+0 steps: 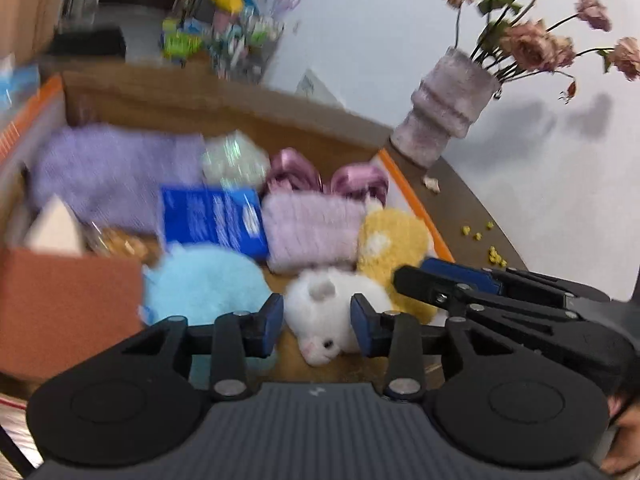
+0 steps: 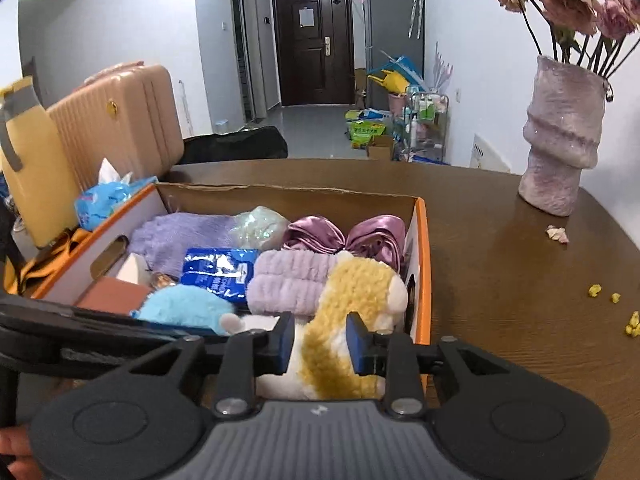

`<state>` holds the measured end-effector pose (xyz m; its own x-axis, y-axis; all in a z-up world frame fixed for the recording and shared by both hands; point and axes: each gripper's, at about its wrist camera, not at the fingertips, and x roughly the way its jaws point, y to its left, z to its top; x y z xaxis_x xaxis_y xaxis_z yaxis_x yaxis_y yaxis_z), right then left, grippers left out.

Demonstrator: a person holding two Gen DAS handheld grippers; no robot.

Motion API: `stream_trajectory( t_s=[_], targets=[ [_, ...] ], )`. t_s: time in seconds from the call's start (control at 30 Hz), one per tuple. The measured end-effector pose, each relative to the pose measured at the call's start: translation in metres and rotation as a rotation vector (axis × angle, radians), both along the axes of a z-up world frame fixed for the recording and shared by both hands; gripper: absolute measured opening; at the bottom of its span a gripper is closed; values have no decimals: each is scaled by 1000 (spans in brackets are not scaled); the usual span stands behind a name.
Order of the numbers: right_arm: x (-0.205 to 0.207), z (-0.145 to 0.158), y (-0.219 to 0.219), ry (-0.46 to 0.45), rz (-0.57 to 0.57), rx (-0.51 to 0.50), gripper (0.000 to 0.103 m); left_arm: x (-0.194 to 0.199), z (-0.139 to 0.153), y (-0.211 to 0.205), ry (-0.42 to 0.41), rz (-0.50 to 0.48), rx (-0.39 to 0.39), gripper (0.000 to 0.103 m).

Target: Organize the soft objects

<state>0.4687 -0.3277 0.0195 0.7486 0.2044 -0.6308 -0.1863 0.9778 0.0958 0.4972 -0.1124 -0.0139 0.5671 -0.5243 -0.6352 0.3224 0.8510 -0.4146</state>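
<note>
Right wrist view, table: a dark brown wooden table point(image 2: 500, 264) carries everything; it is sharp here and blurred in the left wrist view.
Box: an open cardboard box point(image 2: 422, 240) with orange edges sits on the table, packed with soft things.
Vase: a pale purple vase point(image 2: 560, 136) of faded pink roses stands on the table to the right of the box, well apart from it.
Back row: a lilac knitted cloth point(image 2: 172, 236) lies at the far left of the box, with two shiny mauve satin bows point(image 2: 344, 232) at the far right.
Middle row: a blue packet point(image 2: 218, 270) lies beside a lilac ribbed pouch point(image 2: 288, 280).
Front row: a light blue plush point(image 2: 184, 306), a white plush point(image 1: 324, 316) and a yellow plush point(image 2: 352, 300) lie along the near edge of the box.
Left gripper: the left gripper point(image 1: 318, 320) has its blue pads on either side of the white plush; with the blur they seem to rest against its fur, though I cannot tell whether they squeeze it.
Right gripper: the right gripper point(image 2: 320, 340) is narrowed, both pads pressed into the yellow plush at the box's near right corner.
Crumbs: small yellow bits point(image 2: 612, 304) are scattered on the table right of the box.
</note>
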Motion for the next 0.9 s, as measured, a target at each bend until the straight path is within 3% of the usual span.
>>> stream_trajectory(
  t_s=[0.13, 0.23, 0.4, 0.43, 0.47, 0.5, 0.53, 0.57, 0.67, 0.9],
  targets=[
    [-9, 32, -13, -63, -21, 9, 34, -10, 33, 14, -67, 19, 50, 43],
    [-25, 59, -14, -106, -21, -10, 36, -27, 59, 26, -136, 44, 133, 44],
    [-64, 99, -6, -190, -11, -33, 46, -72, 104, 50, -333, 138, 253, 63],
    [-75, 105, -4, -218, -8, -26, 51, -83, 112, 55, -379, 160, 270, 74],
    [-85, 109, -2, -252, -3, -20, 61, -95, 118, 60, -434, 191, 284, 86],
    [-97, 112, 1, -305, 0, -17, 69, -105, 122, 64, -481, 226, 288, 90],
    [-108, 113, 4, -367, -7, -20, 88, -115, 126, 68, -527, 264, 288, 94],
    [-119, 112, 8, -430, -17, -29, 96, -125, 128, 72, -567, 294, 285, 97],
    [-142, 104, 21, -532, -46, -72, 97, -146, 130, 76, -615, 321, 284, 98],
    [-166, 99, 30, -566, -79, -42, 97, -176, 131, 78, -652, 317, 284, 100]
  ],
)
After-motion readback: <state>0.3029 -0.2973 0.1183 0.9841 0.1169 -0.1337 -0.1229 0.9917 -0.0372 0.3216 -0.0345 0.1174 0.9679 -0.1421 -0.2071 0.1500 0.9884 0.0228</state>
